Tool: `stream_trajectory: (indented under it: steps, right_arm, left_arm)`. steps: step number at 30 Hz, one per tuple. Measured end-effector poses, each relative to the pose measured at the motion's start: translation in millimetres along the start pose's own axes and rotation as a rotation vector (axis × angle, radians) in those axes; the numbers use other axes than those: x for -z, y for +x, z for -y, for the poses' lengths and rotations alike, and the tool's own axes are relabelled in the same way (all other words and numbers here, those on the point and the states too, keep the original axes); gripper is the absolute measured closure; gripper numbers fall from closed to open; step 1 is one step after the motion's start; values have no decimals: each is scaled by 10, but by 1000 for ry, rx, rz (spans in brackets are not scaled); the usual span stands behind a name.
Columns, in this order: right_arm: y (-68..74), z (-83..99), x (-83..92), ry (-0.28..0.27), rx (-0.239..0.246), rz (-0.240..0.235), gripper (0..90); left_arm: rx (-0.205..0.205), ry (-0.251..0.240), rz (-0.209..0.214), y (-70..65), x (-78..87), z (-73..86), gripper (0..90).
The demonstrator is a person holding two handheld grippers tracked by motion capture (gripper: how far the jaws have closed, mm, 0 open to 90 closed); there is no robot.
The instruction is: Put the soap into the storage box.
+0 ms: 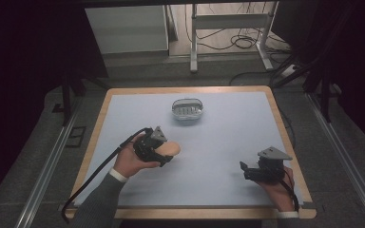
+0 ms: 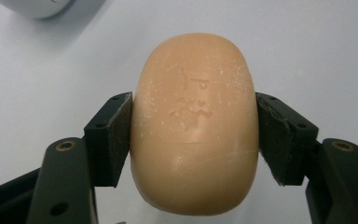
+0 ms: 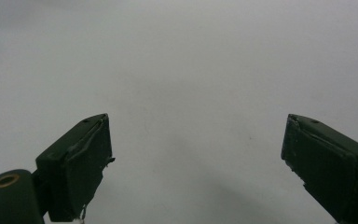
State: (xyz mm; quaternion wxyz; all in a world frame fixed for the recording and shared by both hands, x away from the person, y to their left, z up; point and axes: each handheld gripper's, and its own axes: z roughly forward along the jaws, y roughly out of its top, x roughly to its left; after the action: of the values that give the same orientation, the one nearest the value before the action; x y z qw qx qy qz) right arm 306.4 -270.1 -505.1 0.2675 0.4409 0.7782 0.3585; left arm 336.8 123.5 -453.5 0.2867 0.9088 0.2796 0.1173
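- Between the 2 pads of the left gripper (image 2: 193, 135): 1 oval, peach-coloured soap bar (image 2: 195, 126), clamped at its 2 long sides, embossed face toward the camera.
- In the high view, the left gripper (image 1: 164, 156) sits at the near left of the pale blue mat (image 1: 228, 142); the soap bar (image 1: 171, 149) projects beyond its jaws toward the mat centre.
- Beyond the left gripper, toward the far edge of the mat: 1 clear soap dish (image 1: 187, 109), well apart from the bar.
- The right gripper (image 3: 196, 154) has its jaws spread wide, nothing between the 2 pads, bare mat beneath.
- In the high view, the right gripper (image 1: 244, 171) rests at the near right, well apart from the left gripper.
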Motion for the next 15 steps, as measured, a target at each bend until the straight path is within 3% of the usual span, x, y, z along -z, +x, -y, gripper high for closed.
stream_trajectory:
  steps: [15]
  right_arm:
    - [-9, 2, 7, 0, -4, 1, 83]
  left_arm:
    - [-9, -9, -17, 82, 40, -101, 331]
